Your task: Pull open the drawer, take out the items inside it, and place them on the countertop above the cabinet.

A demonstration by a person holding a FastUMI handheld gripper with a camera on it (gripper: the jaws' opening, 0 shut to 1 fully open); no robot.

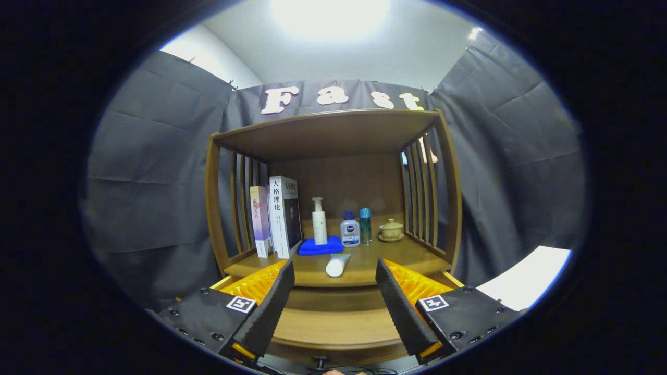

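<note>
You're lined up square on the wooden cabinet point(333, 156), so run your eye left to right along the countertop point(365, 260): two upright books point(276, 219) against the left slats, a folded blue cloth point(320, 247) with a white pump bottle point(319, 223) standing on it, a white tube point(337, 265) lying just in front of the cloth, then a small blue-capped bottle point(350, 230), a slim teal bottle point(365, 225) and a lidded teacup on a saucer point(391, 229) near the right slats. The drawer point(333, 328) sits below that top, between and just ahead of your fingers, and a small dark knob point(320, 360) shows low on the wood beneath it; whether the drawer is pulled out at all I can't tell, nor what's inside. Your gripper point(333, 304) is spread wide, holding nothing and touching nothing. My read: drop lower, centre on that knob, narrow the fingers around it and pull straight back, level, so it doesn't jam. The free patch of countertop on the right looks the safest landing spot.
</note>
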